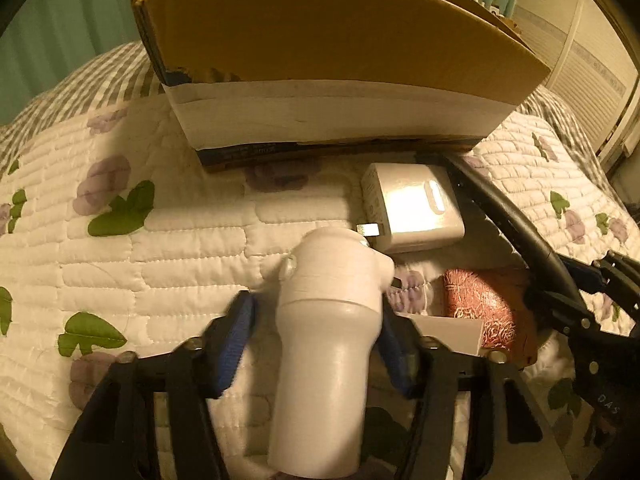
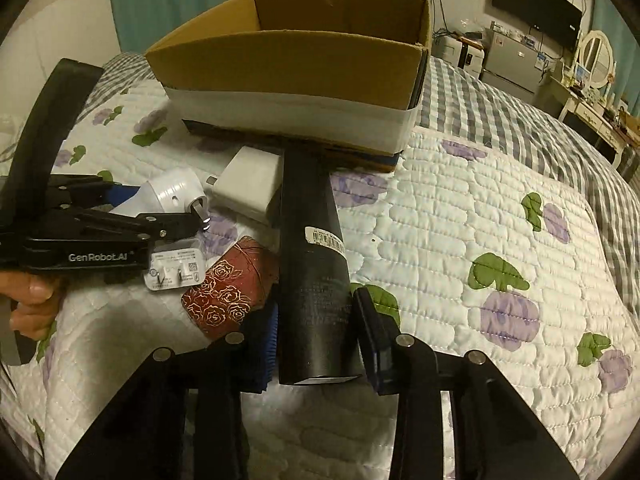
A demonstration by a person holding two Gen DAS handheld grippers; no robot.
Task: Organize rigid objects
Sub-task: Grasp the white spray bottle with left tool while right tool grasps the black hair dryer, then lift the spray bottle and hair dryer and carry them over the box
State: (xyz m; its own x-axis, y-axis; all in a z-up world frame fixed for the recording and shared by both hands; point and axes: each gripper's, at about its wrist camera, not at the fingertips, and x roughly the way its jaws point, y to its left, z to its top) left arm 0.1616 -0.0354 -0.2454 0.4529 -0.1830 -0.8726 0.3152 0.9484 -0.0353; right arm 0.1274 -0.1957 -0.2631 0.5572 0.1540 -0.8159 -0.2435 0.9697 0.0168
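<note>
Quilted bedding (image 2: 460,220) with purple flowers and green leaves covers the bed, and a grey checked blanket (image 2: 500,120) lies farther back. An open cardboard box (image 2: 296,68) with a white band round its lower wall stands on the quilt, empty as far as the right wrist view shows inside.

Just in front of the box lie the loose things. A white square charger (image 1: 412,208) sits close to the box wall, one metal prong showing. Near it lies a dark red pouch (image 2: 228,292) with a gold rose pattern, and beside that a small white plug (image 2: 176,270) with two prongs, partly under the left gripper.

The left gripper (image 1: 316,336) has a white plastic device (image 1: 328,340) with a rounded head and a narrower neck between its blue pads. The right-hand pad presses on it; the left-hand pad is blurred, and I cannot tell whether it touches. The head points toward the charger. A hand (image 2: 28,296) holds this gripper's handle.

The right gripper (image 2: 316,324) is clamped on a black tube (image 2: 312,248) bearing a white barcode label. Its blue pads press both sides near the tube's wide end, and the narrow end reaches toward the box, beside the charger.
</note>
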